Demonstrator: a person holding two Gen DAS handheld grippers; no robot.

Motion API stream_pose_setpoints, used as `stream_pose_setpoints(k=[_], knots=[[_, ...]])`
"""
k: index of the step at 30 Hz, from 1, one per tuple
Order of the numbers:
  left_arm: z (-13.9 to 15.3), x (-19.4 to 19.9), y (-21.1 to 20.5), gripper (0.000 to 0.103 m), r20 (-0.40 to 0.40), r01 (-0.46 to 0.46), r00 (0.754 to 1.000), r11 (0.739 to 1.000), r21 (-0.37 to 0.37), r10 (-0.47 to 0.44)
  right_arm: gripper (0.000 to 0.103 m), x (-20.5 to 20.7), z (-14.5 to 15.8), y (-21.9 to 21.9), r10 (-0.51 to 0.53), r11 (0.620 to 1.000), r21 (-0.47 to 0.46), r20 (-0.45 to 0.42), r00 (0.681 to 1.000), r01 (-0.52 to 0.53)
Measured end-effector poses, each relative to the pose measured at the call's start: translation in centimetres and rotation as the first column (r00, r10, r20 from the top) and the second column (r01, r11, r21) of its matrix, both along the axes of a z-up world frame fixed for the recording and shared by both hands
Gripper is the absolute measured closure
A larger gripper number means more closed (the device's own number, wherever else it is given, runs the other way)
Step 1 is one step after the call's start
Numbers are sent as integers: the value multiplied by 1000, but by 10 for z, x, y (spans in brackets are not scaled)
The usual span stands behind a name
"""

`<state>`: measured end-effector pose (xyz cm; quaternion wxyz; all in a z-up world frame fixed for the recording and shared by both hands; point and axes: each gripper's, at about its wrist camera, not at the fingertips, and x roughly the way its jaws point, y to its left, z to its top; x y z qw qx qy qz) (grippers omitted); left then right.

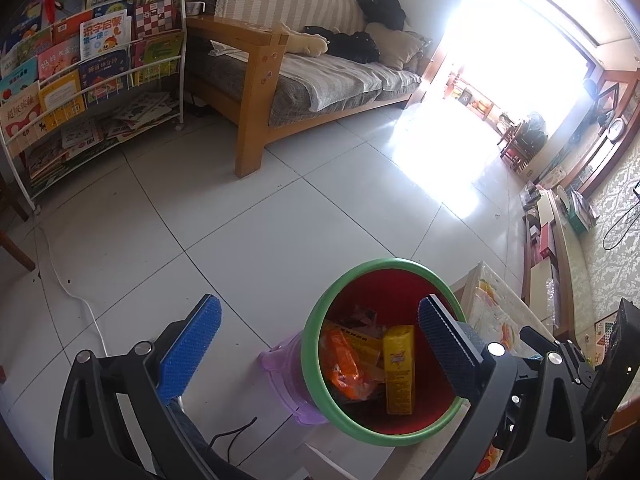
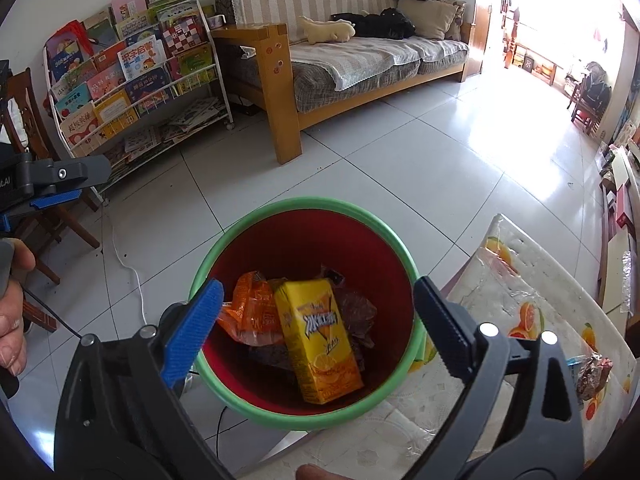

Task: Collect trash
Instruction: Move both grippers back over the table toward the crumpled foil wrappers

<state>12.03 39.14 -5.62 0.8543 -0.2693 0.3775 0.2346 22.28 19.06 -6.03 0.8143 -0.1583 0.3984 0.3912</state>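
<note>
One sofa (image 2: 360, 56) with a wooden frame, far ahead of both grippers, against the back wall. One white wire book rack (image 2: 136, 76) beside it, ahead and to the left, crowded with picture books. One table with a fruit-print cover (image 2: 516, 292), just to the right of the right gripper.

One bin (image 2: 304, 216), red inside with a green rim, directly below and ahead of the right gripper (image 2: 316, 312), framed between its two fingers. Same bin (image 1: 316, 344) ahead and right of centre for the left gripper (image 1: 320, 344), with that tool's right finger crossing over the rim.

Inside the bin, counted: one yellow drink carton (image 2: 316, 344) lying tilted on top, one crumpled orange wrapper (image 2: 250, 308) to its left, one dark brownish wrapper (image 2: 356, 304) to its right. One more crumpled wrapper (image 2: 596, 372) on the table, outside the right finger.

Right gripper: jaws spread wide, nothing between the pads, carton loose in the bin beneath. Left gripper: jaws likewise wide apart, empty.

One purple plastic stool (image 1: 284, 364) just left of the bin. One hand (image 2: 12, 320) at the left edge of the right wrist view.
</note>
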Motion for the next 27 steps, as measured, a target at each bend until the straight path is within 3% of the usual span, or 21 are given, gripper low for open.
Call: stream_pose_setpoints(k=[7,14,19,27], knots=[[8,6,-20,8,15,40,999,999,6,-41,5,-1,16,-27,-49,999,18,22,999,48],[16,21,-67,8,39,125,991,992,-7,-124,5,-5,28,-100,-162,986,46,33,986,160],[21,37,-121,8,43,230,972,973,4,-230,5,-2,28,-166,-268,962,51,28,963,267],[22,70,-211,8,28,387,922,922,3,-387,5,10,19,-266,-431,901,51,10,902,430]])
